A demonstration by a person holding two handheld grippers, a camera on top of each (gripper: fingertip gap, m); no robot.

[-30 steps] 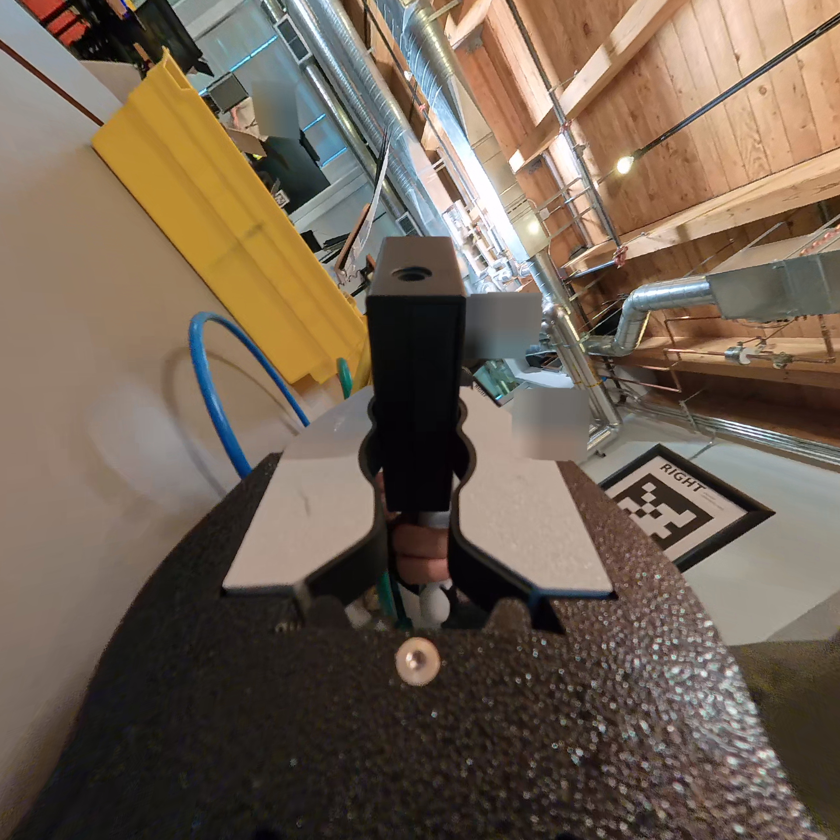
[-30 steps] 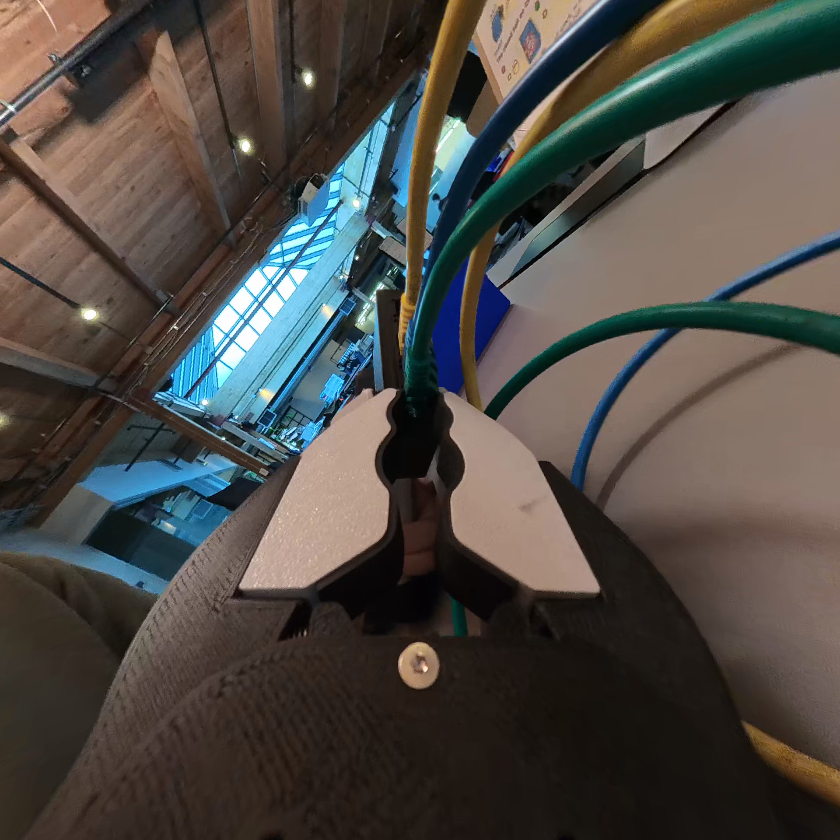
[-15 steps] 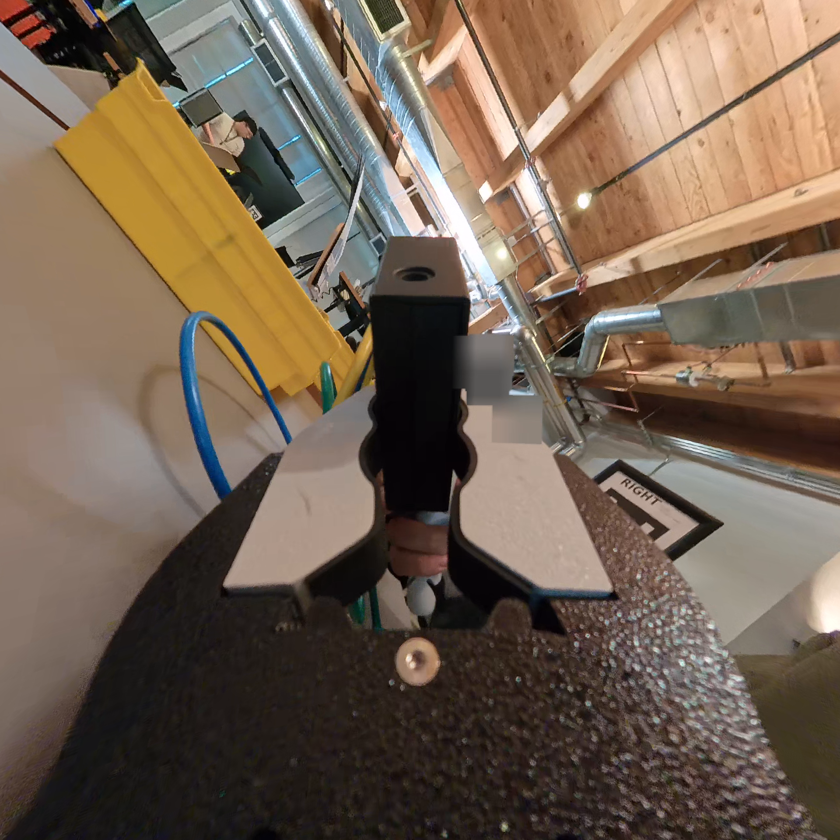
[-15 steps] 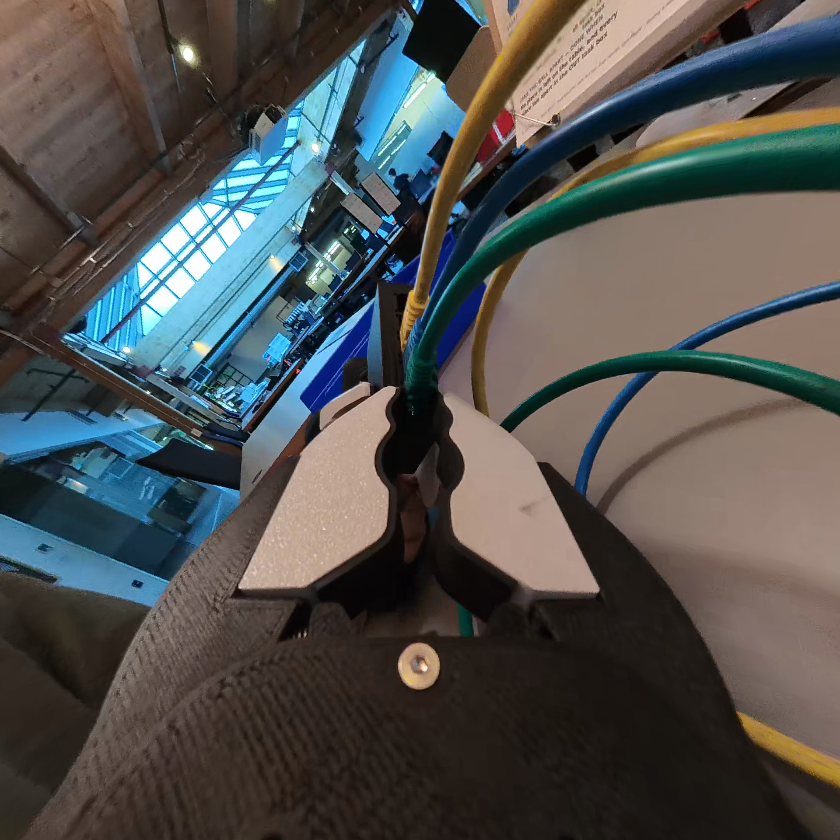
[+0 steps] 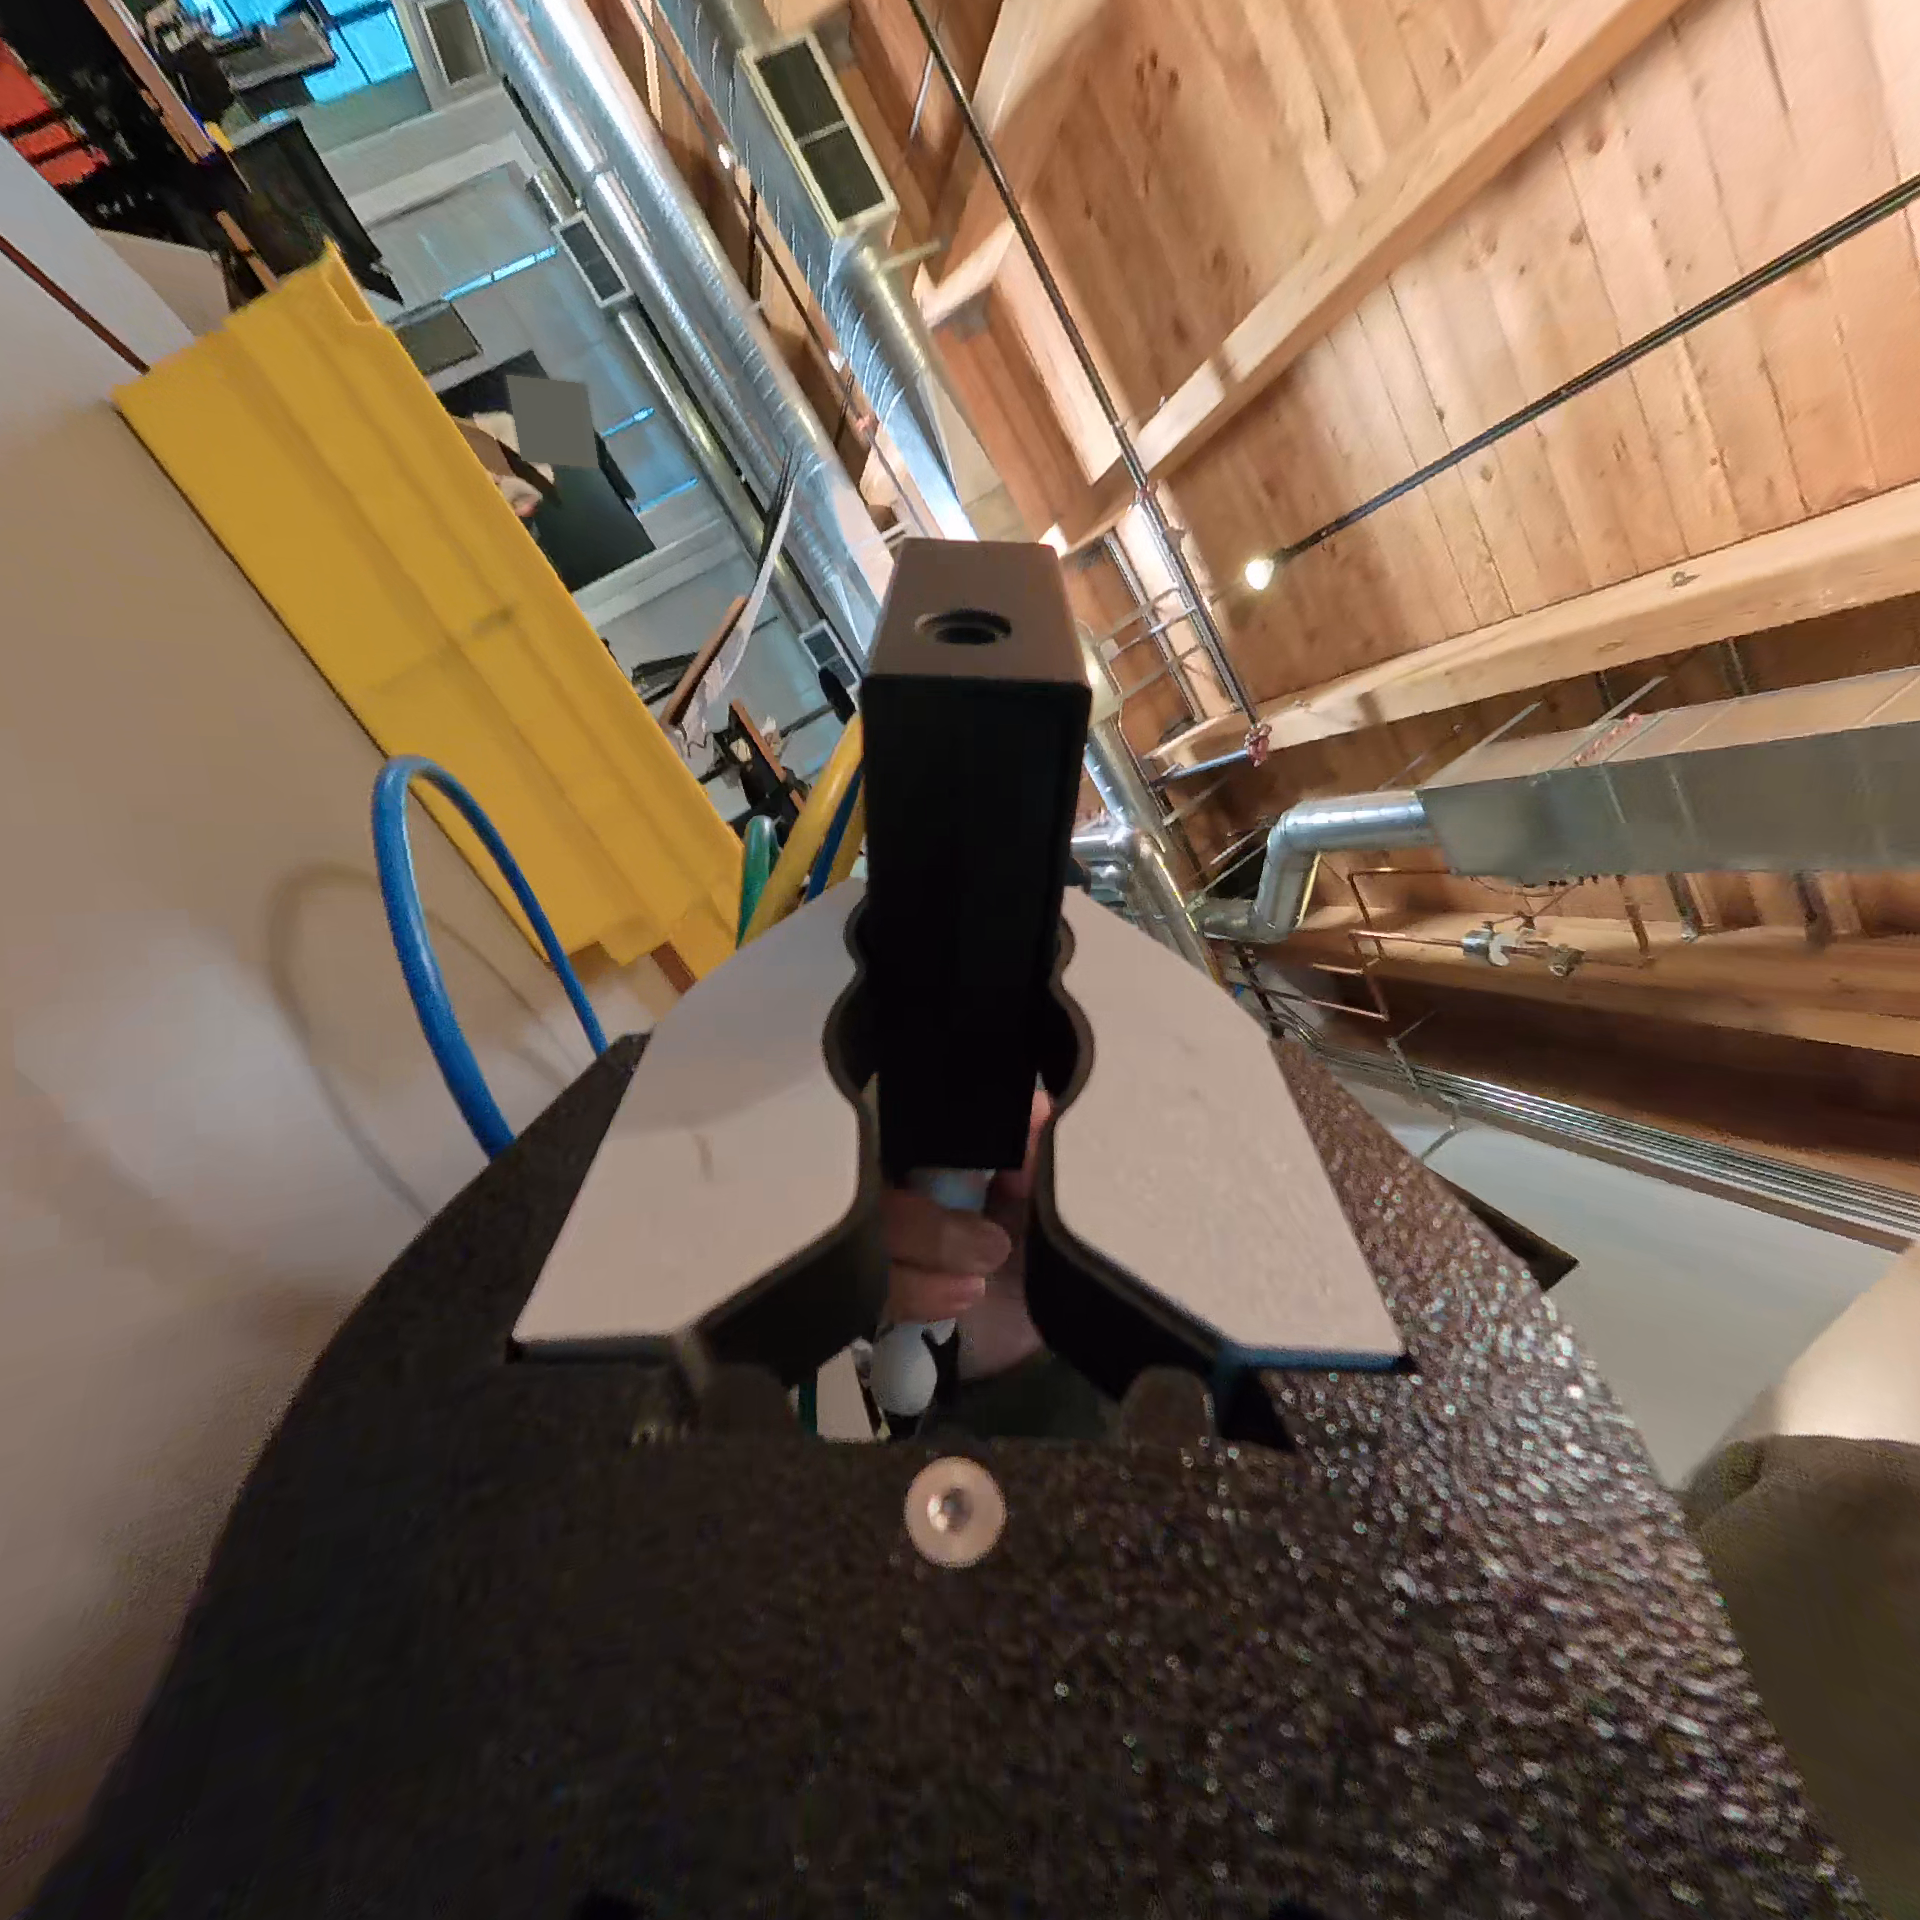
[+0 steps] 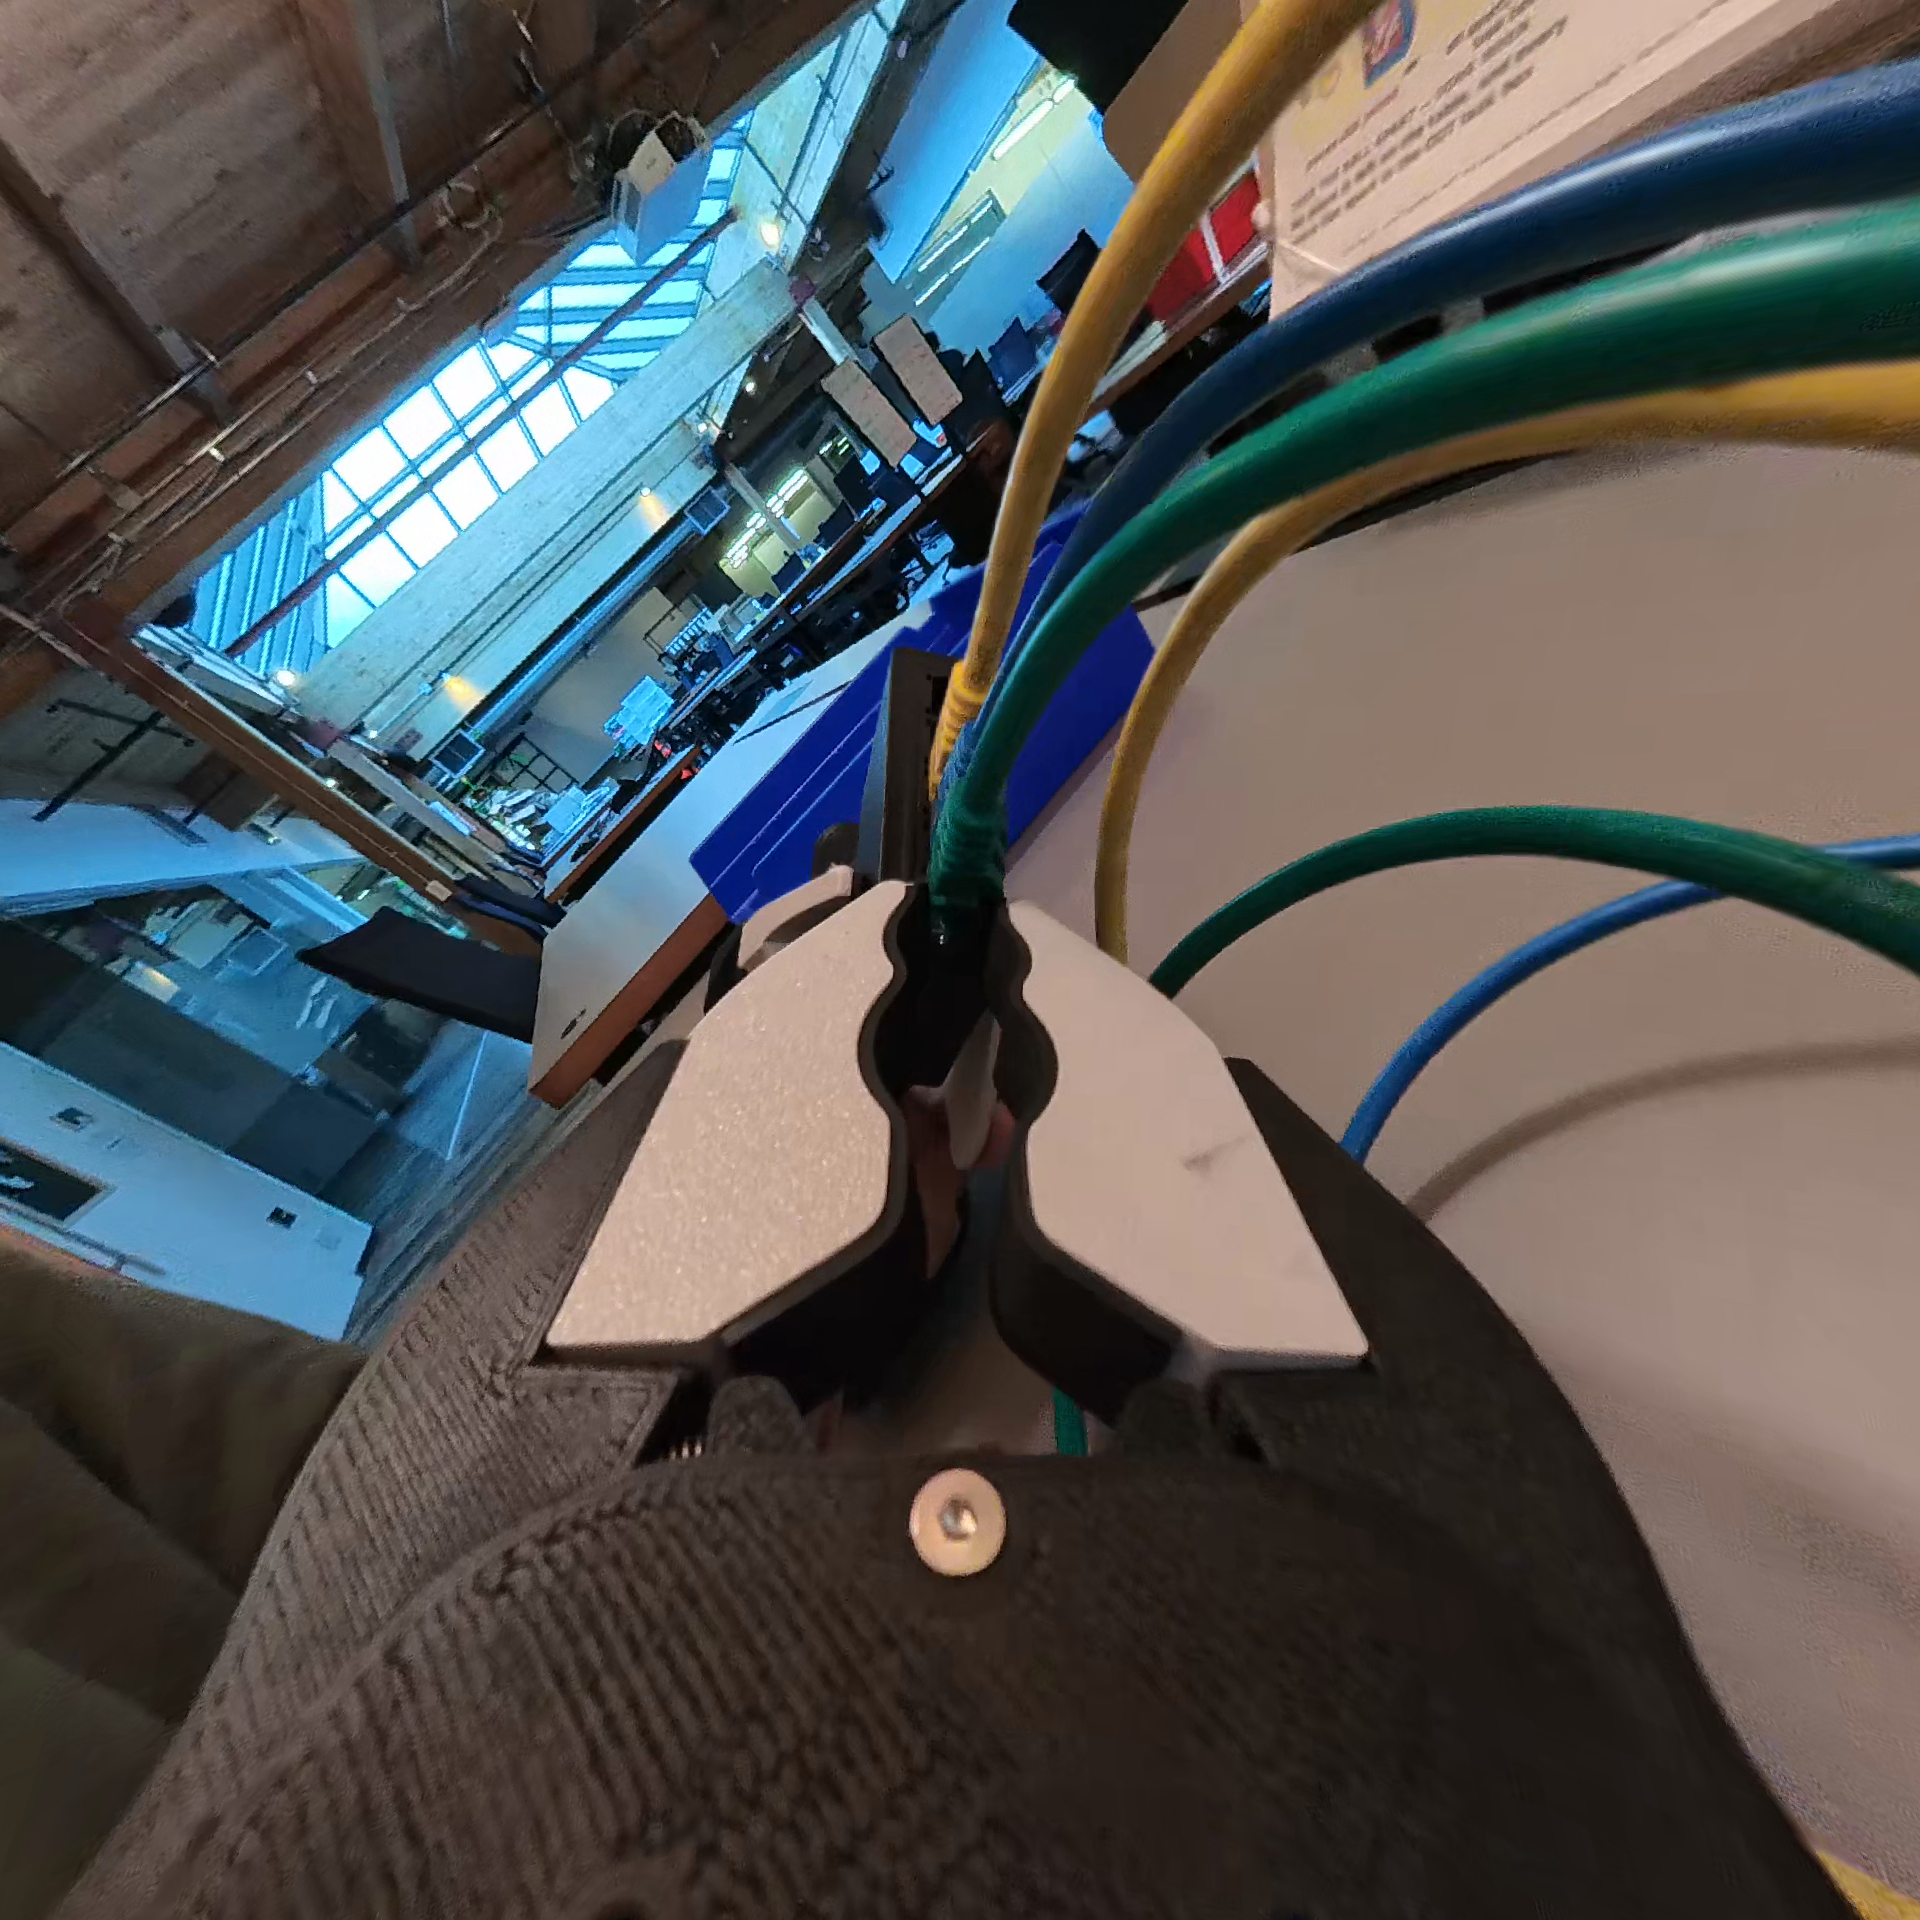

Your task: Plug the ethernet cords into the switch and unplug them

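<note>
Wooden ceiling boards and silver ducts fill the background above a pale table (image 5: 156,935). At the left gripper (image 5: 961,997) the jaws are closed on the black switch (image 5: 971,883), which stands up between them with its end face toward the camera. Just left of it a blue cord (image 5: 436,914) arches off the table, and behind it a yellow bin (image 5: 416,644) lies along the far left.

At the right gripper (image 6: 951,997) the jaws pinch the boot of a green cord (image 6: 961,847), right at the switch's edge (image 6: 899,748). Whether its plug is seated cannot be told. A yellow cord (image 6: 1049,395) and a dark blue cord (image 6: 1558,208) run into the switch just beyond, crowding the green one. A blue bin (image 6: 810,790) sits behind the switch.
</note>
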